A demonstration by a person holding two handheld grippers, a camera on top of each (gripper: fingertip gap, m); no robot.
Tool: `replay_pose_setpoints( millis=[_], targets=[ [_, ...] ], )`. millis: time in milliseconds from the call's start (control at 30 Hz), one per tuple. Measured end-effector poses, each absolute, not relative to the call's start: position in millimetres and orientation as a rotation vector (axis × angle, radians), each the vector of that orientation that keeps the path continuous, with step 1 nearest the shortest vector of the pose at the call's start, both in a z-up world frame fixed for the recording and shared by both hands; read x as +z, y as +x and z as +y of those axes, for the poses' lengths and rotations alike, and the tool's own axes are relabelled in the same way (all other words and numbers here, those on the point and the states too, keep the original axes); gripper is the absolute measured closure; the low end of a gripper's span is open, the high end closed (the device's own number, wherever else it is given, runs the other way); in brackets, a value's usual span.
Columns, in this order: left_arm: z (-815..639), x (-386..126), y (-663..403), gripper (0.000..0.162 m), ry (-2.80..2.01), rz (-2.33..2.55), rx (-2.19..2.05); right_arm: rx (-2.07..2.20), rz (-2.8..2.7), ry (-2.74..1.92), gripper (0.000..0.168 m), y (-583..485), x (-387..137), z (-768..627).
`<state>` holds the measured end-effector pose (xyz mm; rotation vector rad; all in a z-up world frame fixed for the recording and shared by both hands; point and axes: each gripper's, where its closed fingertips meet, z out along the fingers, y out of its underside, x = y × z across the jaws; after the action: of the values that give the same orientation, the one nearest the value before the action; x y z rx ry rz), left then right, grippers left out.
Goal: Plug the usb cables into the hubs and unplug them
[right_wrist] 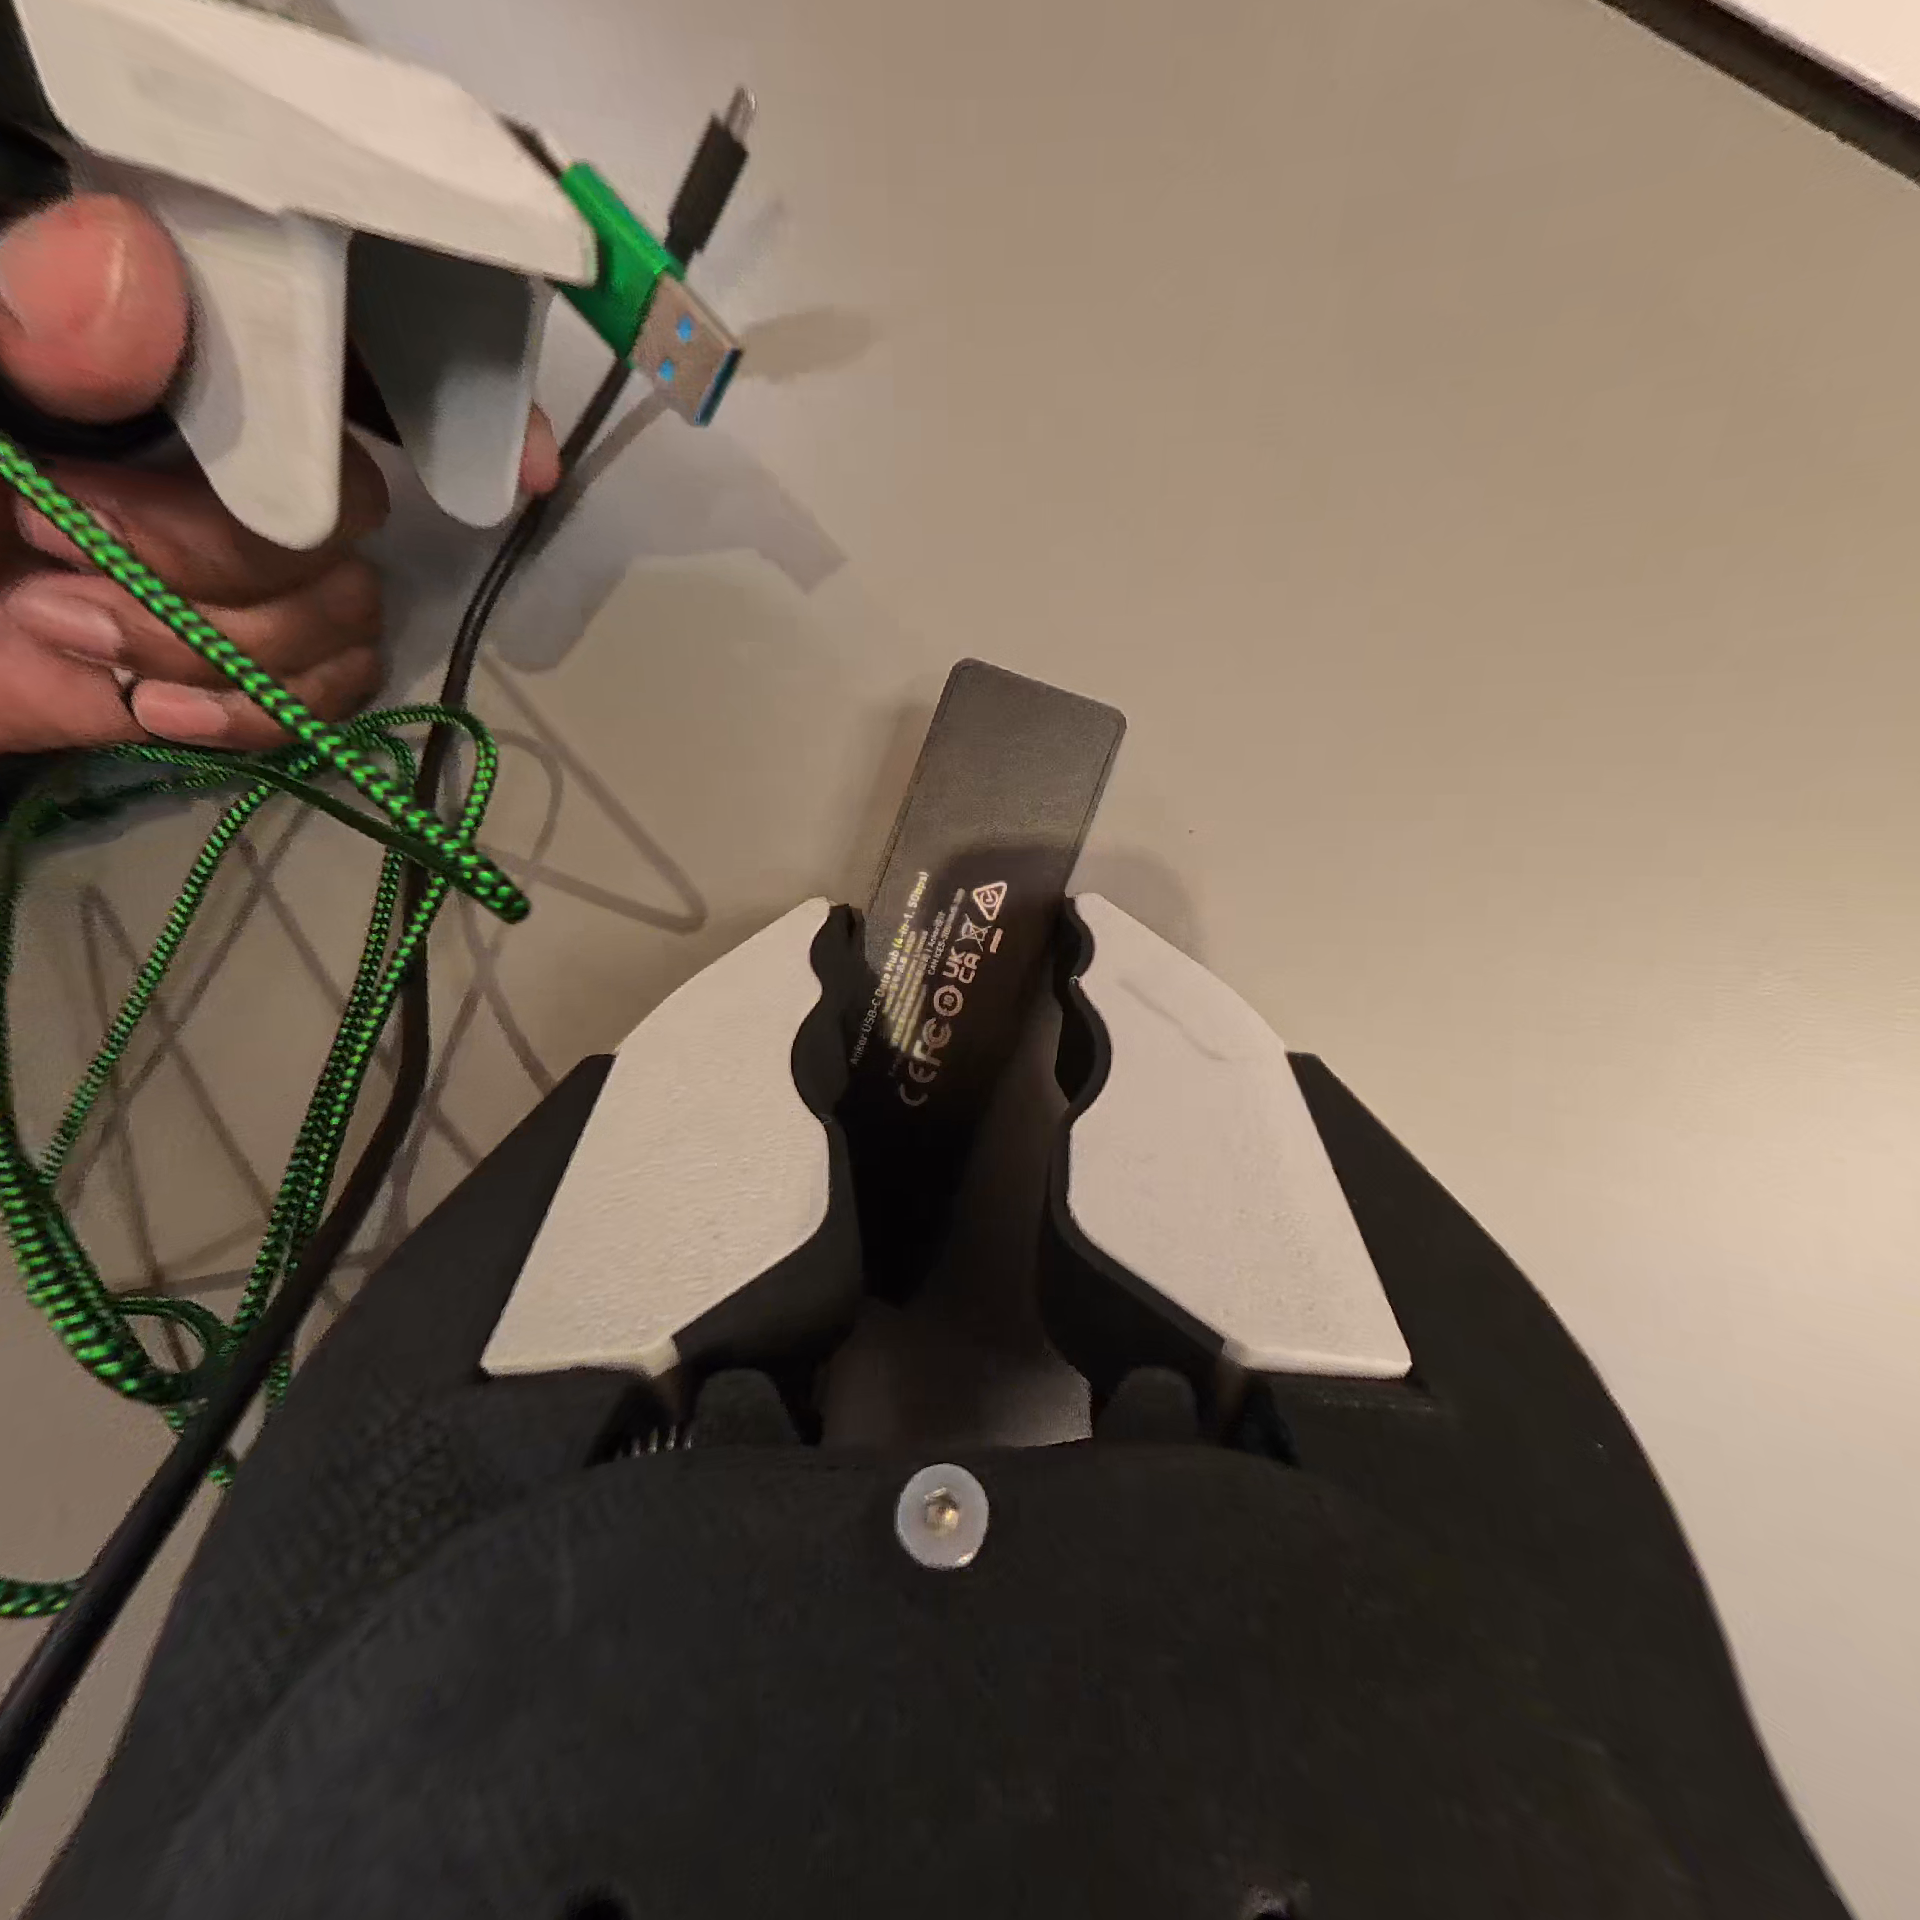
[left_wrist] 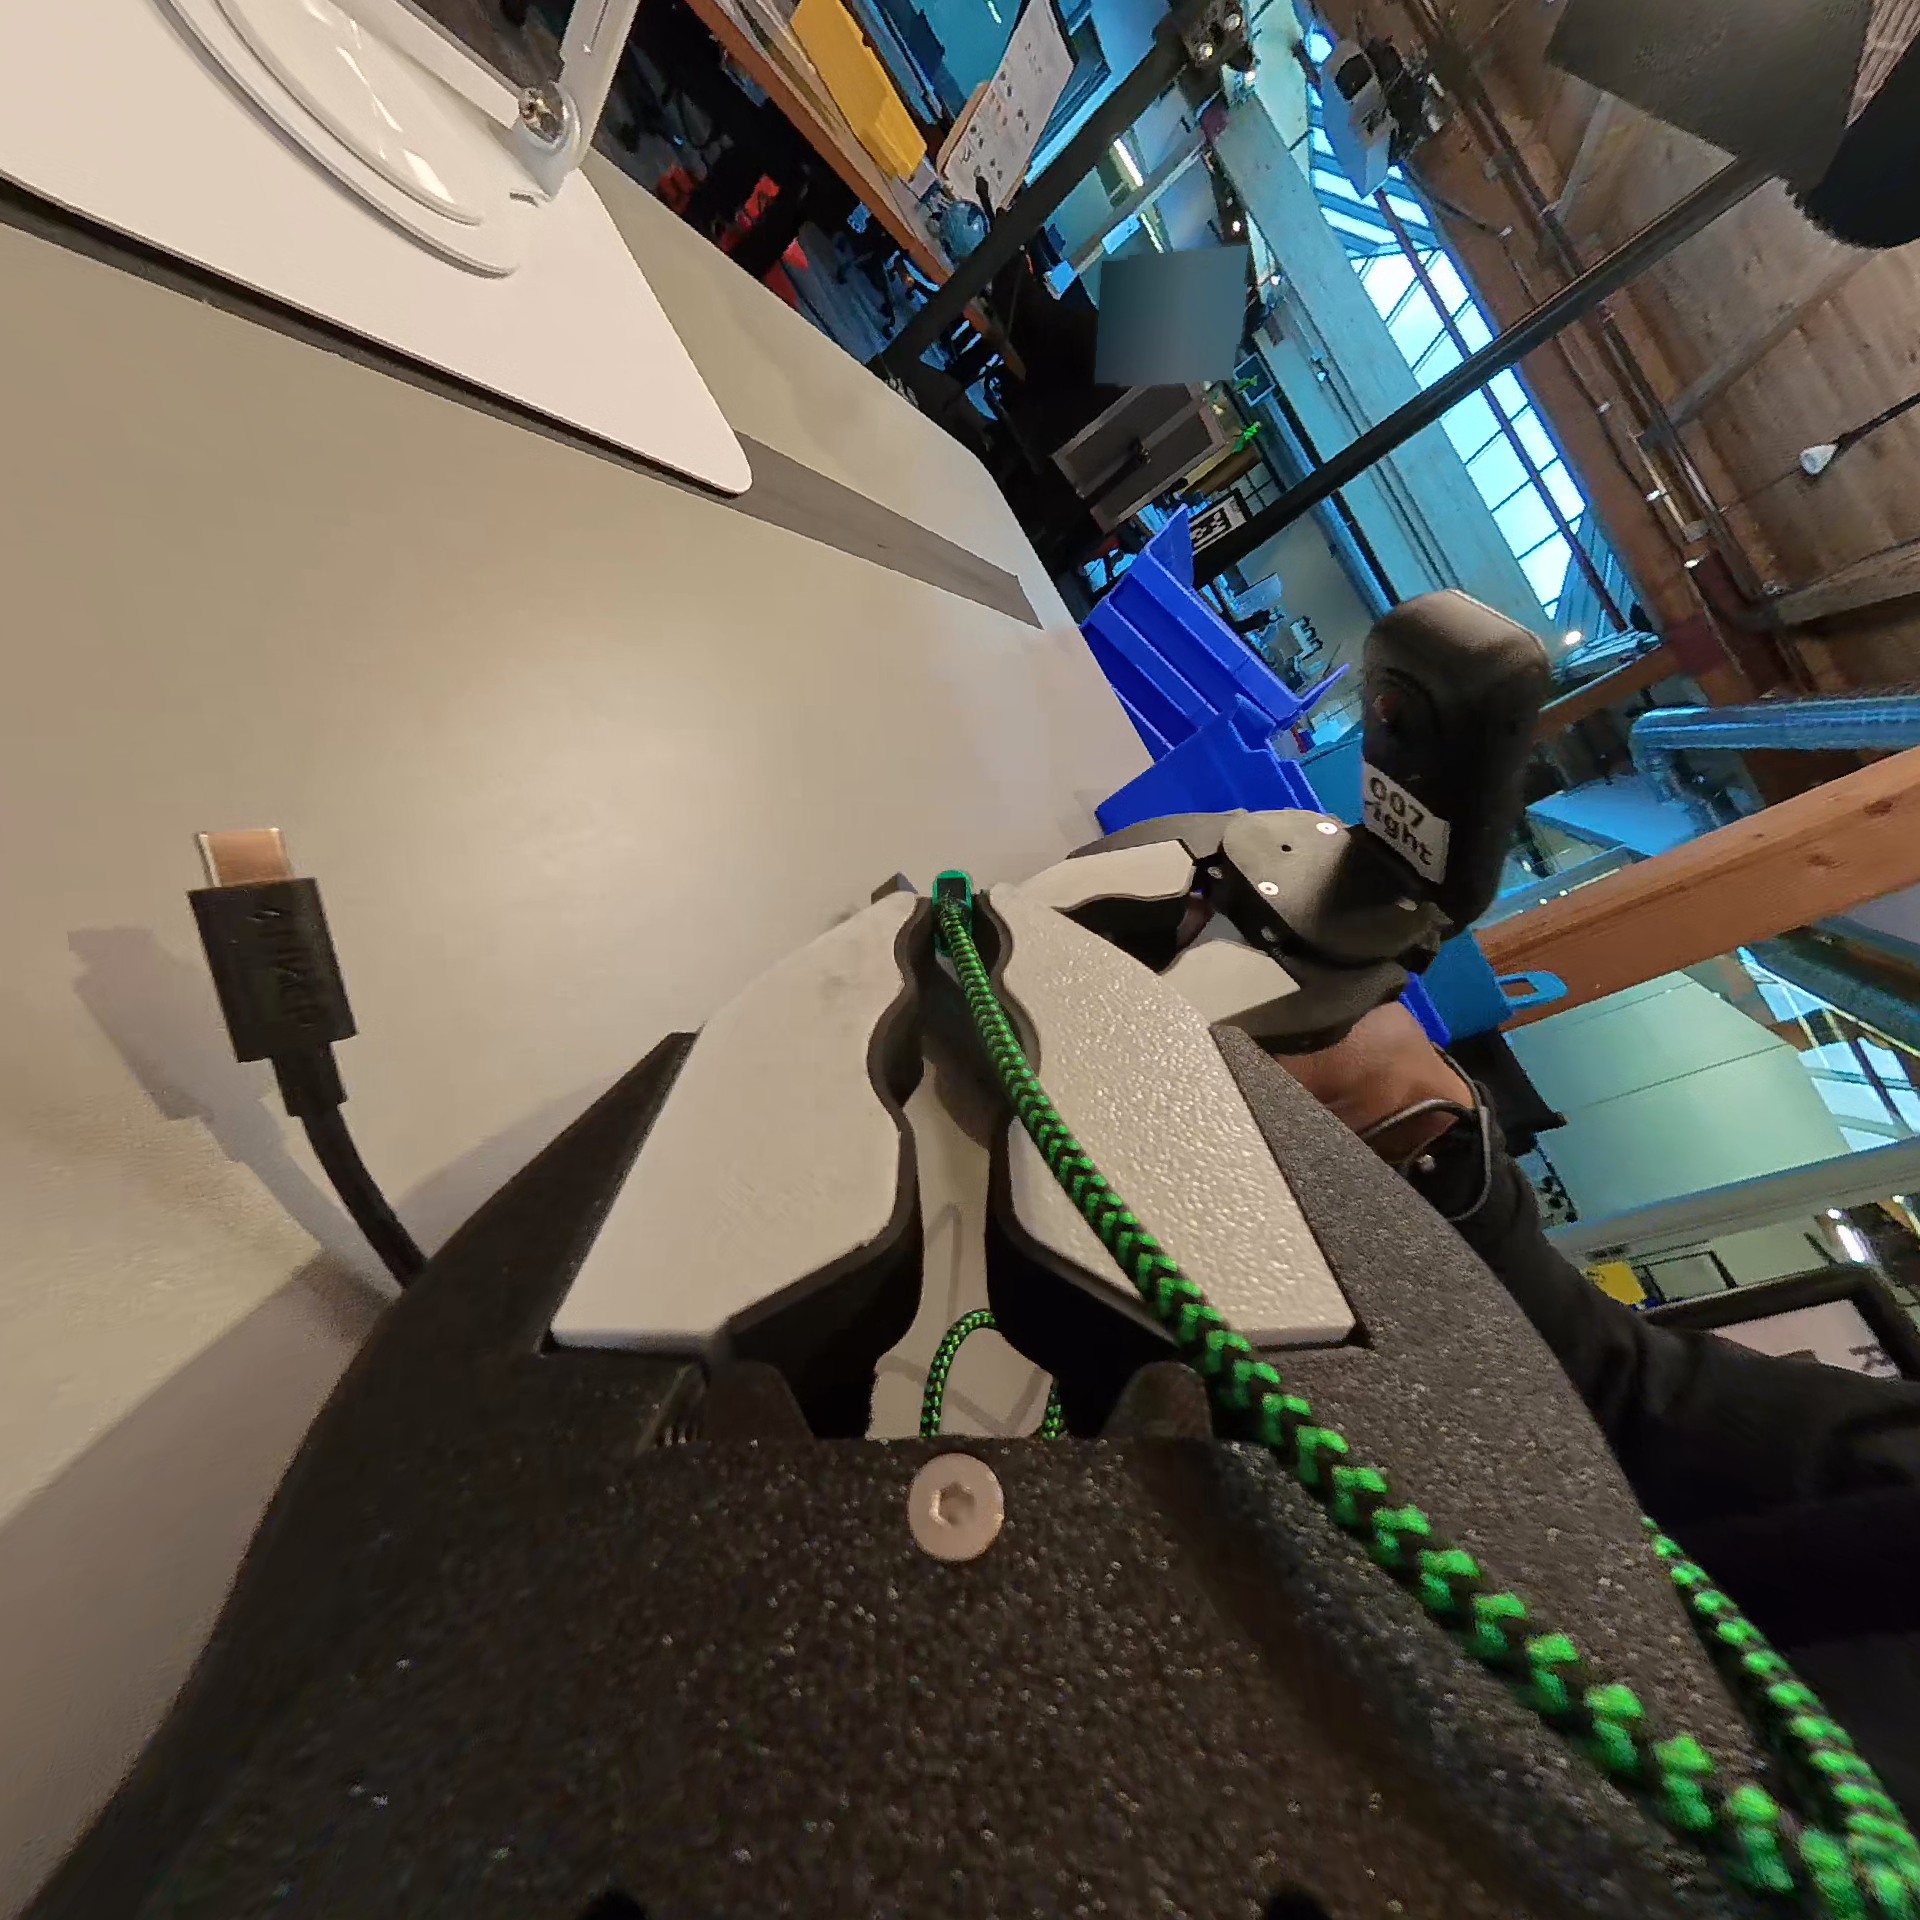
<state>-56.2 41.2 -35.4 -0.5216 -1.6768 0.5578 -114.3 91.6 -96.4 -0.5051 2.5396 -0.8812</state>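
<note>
My left gripper [left_wrist: 951, 899] is shut on the green USB plug [left_wrist: 950, 889] of a green-and-black braided cable [left_wrist: 1091, 1195] that runs back over the gripper body. In the right wrist view that left gripper [right_wrist: 582, 265] shows at the upper left, holding the green plug [right_wrist: 644, 301] with its metal end free in the air. My right gripper [right_wrist: 961, 914] is shut on a black USB hub [right_wrist: 987, 883], held above the table with its labelled face up. The plug and the hub are apart.
A black USB-C cable [left_wrist: 272, 966] lies on the grey table [left_wrist: 520, 675], also seen past the plug [right_wrist: 717, 177]. Braided cable loops [right_wrist: 260, 935] lie at the left. A white monitor base [left_wrist: 395, 239] stands at the back. Blue bins [left_wrist: 1195, 675] sit beyond the table edge. About 10 centimeters separates my left fingertips from my right.
</note>
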Motion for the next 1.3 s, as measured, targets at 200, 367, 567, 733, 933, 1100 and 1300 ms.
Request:
replay_pose_setpoints(
  millis=[200, 367, 567, 733, 933, 1100, 1300],
  targets=[
    [50, -25, -63, 0.155, -0.453, -1.598, 0.536, -1.057, 2.246, -0.351, 0.132, -108, -60, 79],
    [56, -17, -67, 0.156, -0.422, -1.552, 0.571, -1.138, 2.1, -0.271, 0.131, -100, -43, 74],
    [51, -12, -63, 0.155, -0.357, -1.549, 0.637, -1.202, 2.075, -0.256, 0.132, -91, -41, 71],
    [50, -9, -59, 0.155, -0.287, -1.545, 0.654, -1.273, 2.117, -0.288, 0.132, -81, -40, 70],
    [49, -9, -57, 0.156, -0.257, -1.542, 0.687, -1.417, 2.254, -0.368, 0.133, -78, -39, 69],
    [50, -8, -56, 0.155, -0.285, -1.57, 0.778, -1.527, 2.365, -0.415, 0.132, -75, -38, 69],
    [52, -7, -57, 0.155, -0.328, -1.571, 0.828, -1.598, 2.393, -0.451, 0.132, -76, -35, 70]
  ],
)
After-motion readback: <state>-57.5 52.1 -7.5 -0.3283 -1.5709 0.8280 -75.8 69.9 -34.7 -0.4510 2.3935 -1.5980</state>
